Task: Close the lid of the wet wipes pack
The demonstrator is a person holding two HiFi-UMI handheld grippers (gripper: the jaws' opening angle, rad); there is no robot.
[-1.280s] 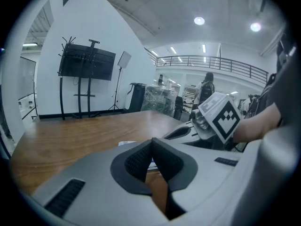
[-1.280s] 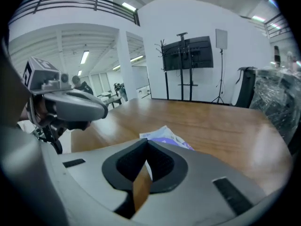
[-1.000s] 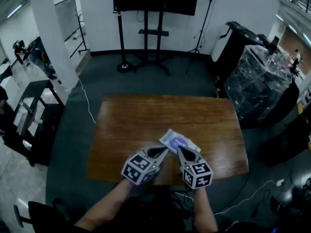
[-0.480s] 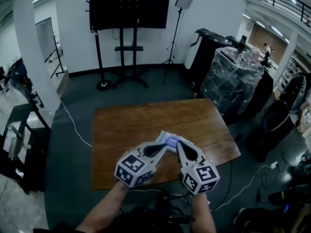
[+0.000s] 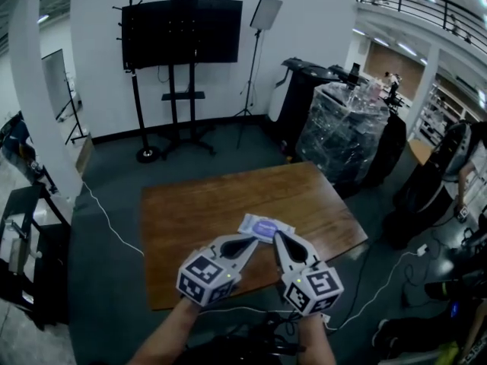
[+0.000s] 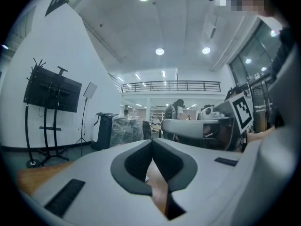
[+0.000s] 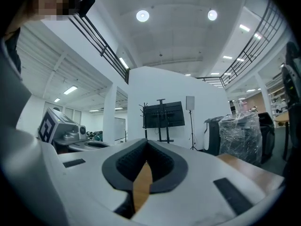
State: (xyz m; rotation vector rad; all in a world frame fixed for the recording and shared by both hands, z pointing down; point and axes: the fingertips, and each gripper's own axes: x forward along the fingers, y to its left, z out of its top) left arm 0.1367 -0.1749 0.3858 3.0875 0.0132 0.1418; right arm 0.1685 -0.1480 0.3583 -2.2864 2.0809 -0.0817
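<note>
Above the near edge of the bench (image 5: 221,204), we hold the left gripper (image 5: 254,240) and the right gripper (image 5: 276,235) side by side and level, with their tips angled toward each other. We keep the left fingers (image 6: 134,161) pressed together with nothing between them, and the right fingers (image 7: 164,166) likewise. The wet wipes pack (image 5: 265,226) lies flat on the bench just beyond the tips, right of centre. Compared with a second ago, both grippers have risen away from the pack, which lies in much the same spot.

White left tool (image 5: 256,239), right tool (image 5: 275,235), marker cubes (image 5: 204,277)
</note>
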